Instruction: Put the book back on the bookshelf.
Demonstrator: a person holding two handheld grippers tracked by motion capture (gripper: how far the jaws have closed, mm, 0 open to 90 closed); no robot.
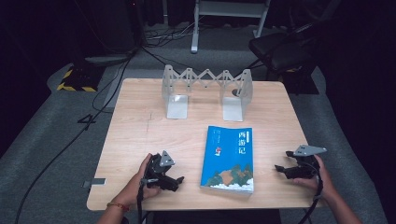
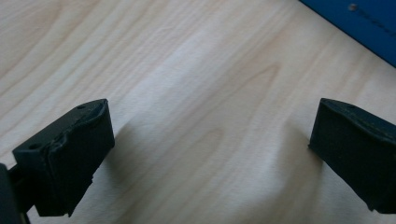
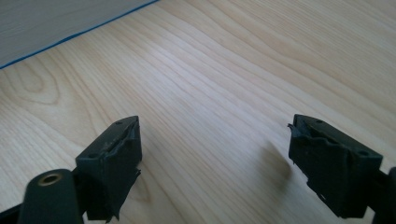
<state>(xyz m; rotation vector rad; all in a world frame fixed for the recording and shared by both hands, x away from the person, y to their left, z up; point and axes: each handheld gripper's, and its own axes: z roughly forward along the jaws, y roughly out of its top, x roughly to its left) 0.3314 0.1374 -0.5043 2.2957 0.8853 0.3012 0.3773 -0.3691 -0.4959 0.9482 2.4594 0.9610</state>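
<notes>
The blue book (image 1: 228,158) lies flat at lower centre of the wooden table (image 1: 140,135), between the grippers. The left gripper (image 1: 180,178) sits just left of it, the right gripper (image 1: 278,168) further off right, both with jaws spread wide and empty.

From the left hand-held gripper (image 2: 212,140) I am getting just a blue corner of the book (image 2: 369,23), cut off by the frame's upper right edge, so its cover is staying out of my reading. From the right hand-held gripper (image 3: 215,161) the same book (image 3: 51,23) is showing as a pale page edge, running off at upper left. In the high view the small print on the cover (image 1: 215,139) is coming through too small for me to read, and the surroundings beyond the bench (image 1: 140,135) are sinking into darkness.
</notes>
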